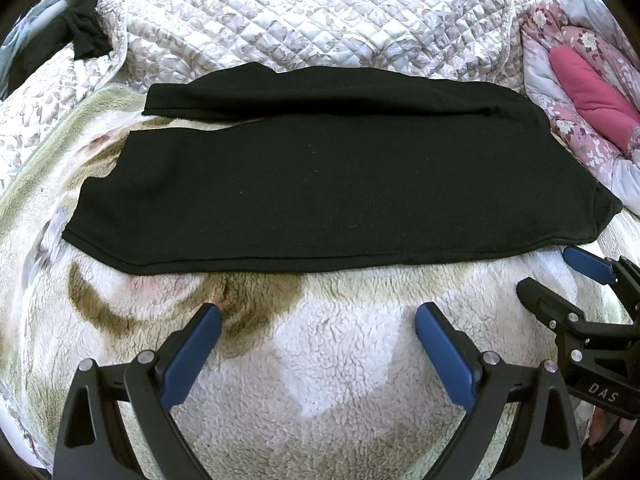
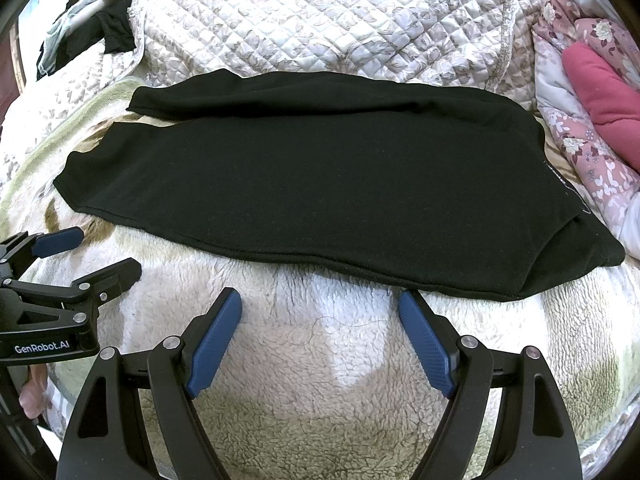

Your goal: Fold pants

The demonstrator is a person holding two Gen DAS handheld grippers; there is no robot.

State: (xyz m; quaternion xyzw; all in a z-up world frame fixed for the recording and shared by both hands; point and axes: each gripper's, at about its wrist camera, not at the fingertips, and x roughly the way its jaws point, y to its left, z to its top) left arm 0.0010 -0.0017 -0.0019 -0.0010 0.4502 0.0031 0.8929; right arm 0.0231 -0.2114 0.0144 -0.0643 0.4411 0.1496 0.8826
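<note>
Black pants (image 1: 340, 184) (image 2: 320, 188) lie flat across a fleecy blanket, one leg laid over the other, hems to the left and waist to the right. My left gripper (image 1: 318, 312) hovers open just short of the pants' near edge, nothing between its blue pads. My right gripper (image 2: 320, 300) is open too, its right fingertip close to the near hem edge. Each gripper appears in the other's view: the right one (image 1: 560, 276) at the pants' right corner, the left one (image 2: 96, 252) at the left, both open.
The cream and brown fleece blanket (image 1: 340, 360) covers the bed. A quilted floral cover (image 1: 320, 12) lies behind the pants. A pink floral duvet with a pink pillow (image 1: 592, 100) is at the right. Dark clothes (image 1: 80, 32) hang at the far left.
</note>
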